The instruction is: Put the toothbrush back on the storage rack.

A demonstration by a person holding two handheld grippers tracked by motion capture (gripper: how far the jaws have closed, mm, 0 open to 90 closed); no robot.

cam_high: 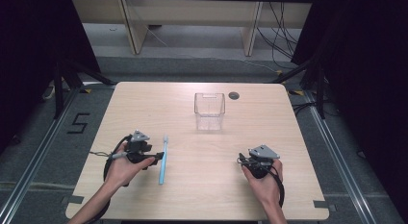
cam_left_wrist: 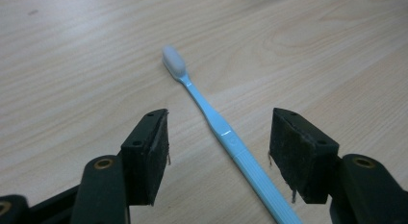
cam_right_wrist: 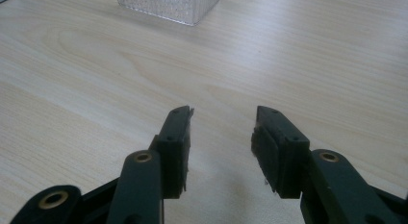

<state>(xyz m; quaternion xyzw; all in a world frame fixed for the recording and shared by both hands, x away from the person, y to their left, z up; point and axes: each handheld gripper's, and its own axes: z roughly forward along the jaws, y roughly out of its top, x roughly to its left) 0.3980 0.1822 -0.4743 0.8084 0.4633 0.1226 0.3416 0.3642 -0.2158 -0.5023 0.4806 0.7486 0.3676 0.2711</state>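
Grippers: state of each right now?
Left gripper: open, jaws either side of the toothbrush, not touching it.
Right gripper: open, holding nothing.

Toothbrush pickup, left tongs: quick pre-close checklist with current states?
1. Left tongs open: ok, both pads stand apart.
2. Toothbrush between the pads: ok, the blue handle runs through the gap, touching neither.
3. Toothbrush lying flat on the table: ok.
4. Handle centred in the gap: not ok, it sits closer to the pad on the right of the left gripper view.
5. Clear container upright and unobstructed: ok.
6. Right tongs open and holding nothing, away from the toothbrush: ok.
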